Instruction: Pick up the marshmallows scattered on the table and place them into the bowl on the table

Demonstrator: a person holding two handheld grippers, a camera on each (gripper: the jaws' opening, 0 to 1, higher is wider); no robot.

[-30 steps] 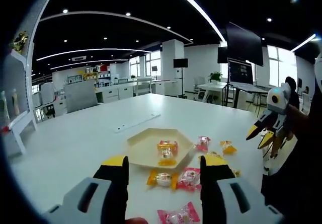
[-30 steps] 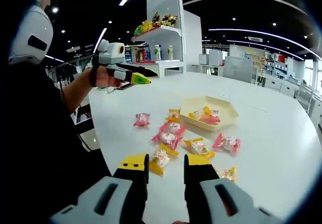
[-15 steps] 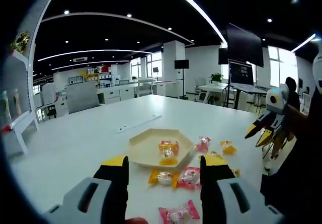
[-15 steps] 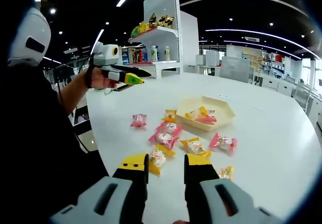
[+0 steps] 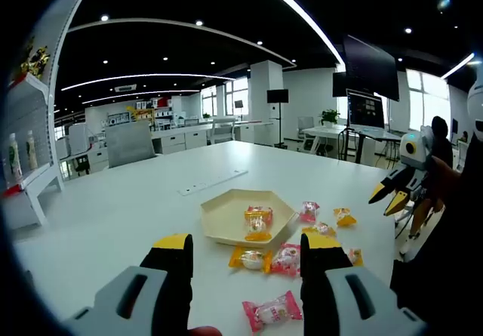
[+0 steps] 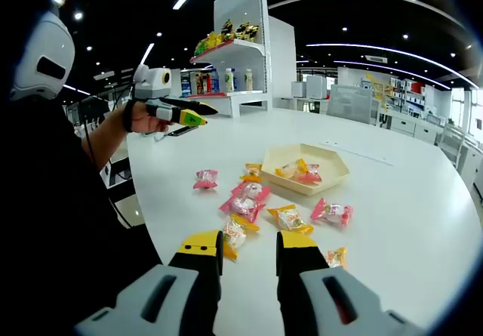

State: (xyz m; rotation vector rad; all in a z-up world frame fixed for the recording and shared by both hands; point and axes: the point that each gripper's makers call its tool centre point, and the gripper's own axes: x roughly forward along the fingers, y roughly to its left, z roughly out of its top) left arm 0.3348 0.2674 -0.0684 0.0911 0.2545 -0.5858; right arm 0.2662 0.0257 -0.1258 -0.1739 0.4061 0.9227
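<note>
The left gripper (image 5: 245, 257) is held up over the table with its yellow-tipped jaws wide apart and nothing between them. The right gripper (image 6: 249, 249) is up too, with a smaller gap between its jaws, and it holds nothing.

From the left gripper, an orange marshmallow (image 5: 251, 259) and a pink marshmallow (image 5: 286, 259) lie at 12 o'clock, side by side and touching. Another pink one (image 5: 272, 311) lies nearest. Past them sits the bowl (image 5: 226, 217), with two sweets (image 5: 257, 222) already inside. More lie at 1 o'clock.

From the right gripper, an orange-wrapped marshmallow (image 6: 234, 234) lies just past the jaws at 12 o'clock.

The wrappers look shiny, crinkly and puffy, with twisted ends. I think the jaws could slip off a wrapper, or pinch just an end so it drops. Two touching sweets might get grabbed together. The bowl looks light, flat and six-sided, so a bump could push it along the smooth white table (image 5: 113, 215).
</note>
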